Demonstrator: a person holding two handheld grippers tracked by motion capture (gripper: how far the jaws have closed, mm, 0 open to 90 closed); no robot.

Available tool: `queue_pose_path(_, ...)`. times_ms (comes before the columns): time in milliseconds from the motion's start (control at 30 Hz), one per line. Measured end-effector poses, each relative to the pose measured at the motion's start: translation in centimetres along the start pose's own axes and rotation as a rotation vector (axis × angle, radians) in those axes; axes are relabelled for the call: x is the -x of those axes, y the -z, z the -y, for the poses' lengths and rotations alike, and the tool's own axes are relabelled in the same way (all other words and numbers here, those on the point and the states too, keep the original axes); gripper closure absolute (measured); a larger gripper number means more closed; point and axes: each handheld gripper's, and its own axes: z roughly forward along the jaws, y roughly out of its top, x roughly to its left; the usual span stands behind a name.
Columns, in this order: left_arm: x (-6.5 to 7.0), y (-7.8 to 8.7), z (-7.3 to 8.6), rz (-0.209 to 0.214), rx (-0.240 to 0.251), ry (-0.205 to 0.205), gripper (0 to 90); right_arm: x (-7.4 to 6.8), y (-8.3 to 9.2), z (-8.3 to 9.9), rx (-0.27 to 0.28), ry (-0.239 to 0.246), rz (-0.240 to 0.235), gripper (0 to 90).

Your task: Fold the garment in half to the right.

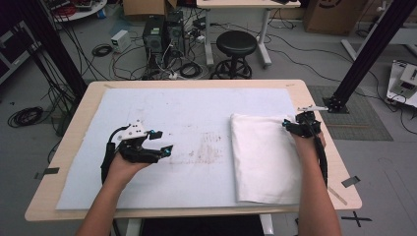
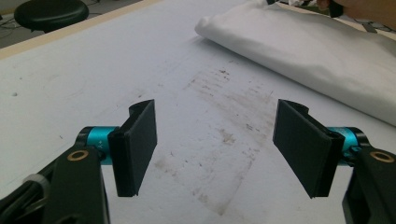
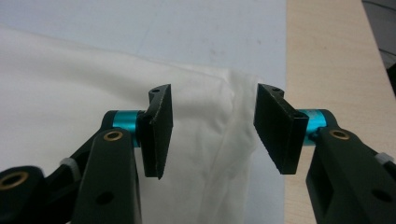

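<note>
While you hold both tools over the table, this is how things lie:

Cloth: the folded white cloth (image 1: 265, 160) lies flat on the right half of the mat, its long side running from the far part toward your edge. Its far right corner sits under your right tool.

Right gripper: your right gripper (image 1: 300, 127) hovers at that far right corner. In the right gripper view (image 3: 210, 133) its jaws stand well apart, one on each side of the corner's folded edge. The pads do not press the fabric, so nothing is held.

Left gripper: your left gripper (image 1: 160, 142) sits over the left half of the mat, well apart from the cloth and pointing toward it. In the left gripper view (image 2: 215, 149) its jaws gape wide, with bare mat between them. It has hold of nothing.

Mat: the pale mat (image 1: 187, 108) covers most of the table (image 1: 78, 113). A patch of brown smudges (image 2: 229, 135) marks it, between your left tool and the cloth's near edge.

Floor: a black stool (image 1: 236, 46) stands beyond the far edge of the table.
</note>
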Motion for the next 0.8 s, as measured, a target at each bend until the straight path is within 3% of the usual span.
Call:
queue_pose_path(33,-0.1,0.2,-0.1,-0.006,0.002,-0.001,30.6,0.1,1.2,0.0,0.039,-0.009,-0.009,45.5)
queue_pose_path(167,-0.1,0.4,-0.1,-0.012,0.006,-0.003,30.6,0.1,2.9,-0.2,0.087,-0.022,-0.032,42.3)
queue_pose_path(500,-0.3,0.8,-0.3,-0.025,0.012,-0.007,30.6,-0.1,4.4,-0.4,0.128,-0.017,-0.065,40.7)
queue_pose_path(800,-0.8,1.6,-0.5,-0.044,0.023,-0.007,30.2,-1.2,5.7,-1.3,0.173,0.049,-0.142,34.9)
